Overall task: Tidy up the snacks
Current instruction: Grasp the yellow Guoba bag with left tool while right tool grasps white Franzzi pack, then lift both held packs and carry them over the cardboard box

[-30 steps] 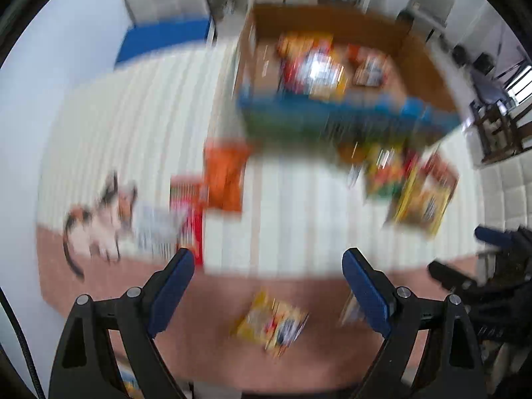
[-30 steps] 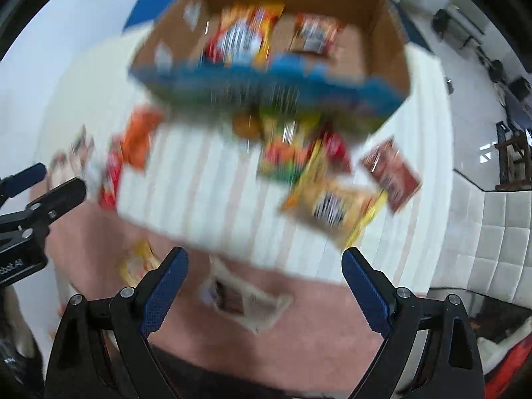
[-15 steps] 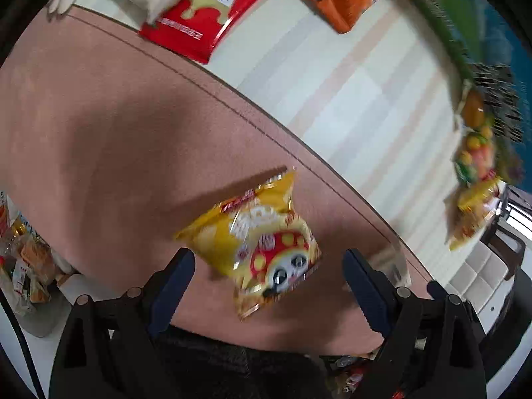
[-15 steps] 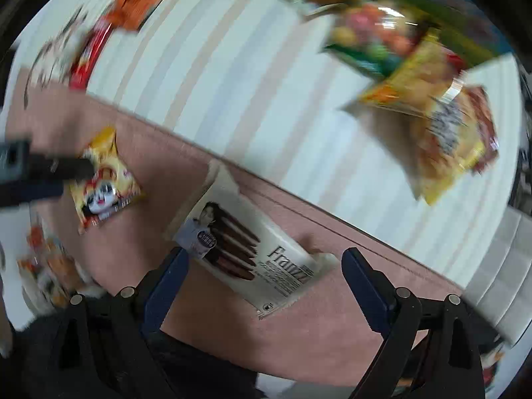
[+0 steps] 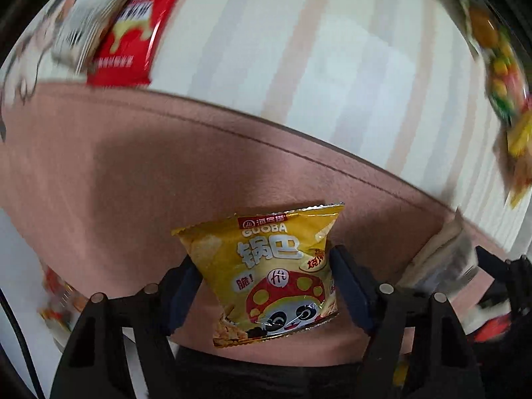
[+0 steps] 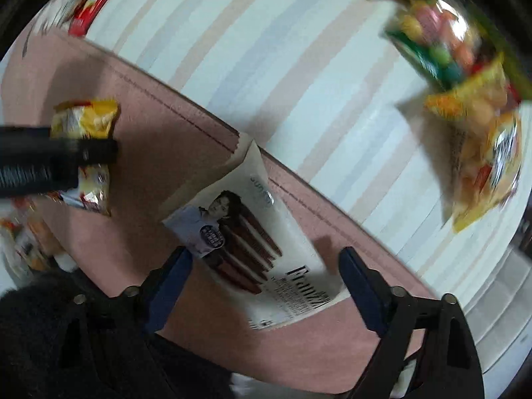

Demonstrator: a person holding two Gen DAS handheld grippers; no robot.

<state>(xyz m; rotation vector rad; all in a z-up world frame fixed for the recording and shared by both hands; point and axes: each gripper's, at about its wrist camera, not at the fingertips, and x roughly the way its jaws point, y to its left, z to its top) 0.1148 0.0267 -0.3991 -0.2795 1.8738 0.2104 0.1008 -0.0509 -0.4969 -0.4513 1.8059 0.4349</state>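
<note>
Jaws of the left gripper [image 5: 264,279], just closing, are pressed on a yellow Guoba bag [image 5: 269,272] on the pink cloth [image 5: 116,183]. Beside it, the white Franzzi packet [image 6: 252,249] is straddled, untouched, by the narrowing right gripper [image 6: 262,282].

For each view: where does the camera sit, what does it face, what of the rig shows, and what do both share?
Left wrist: on the left gripper, looking steeply down at the yellow snack bag between its closing jaws.
Right wrist: on the right gripper, looking down at the white biscuit pack; jaws closing; dark sleeve shows.
Shared: both bags, pink cloth.
</note>
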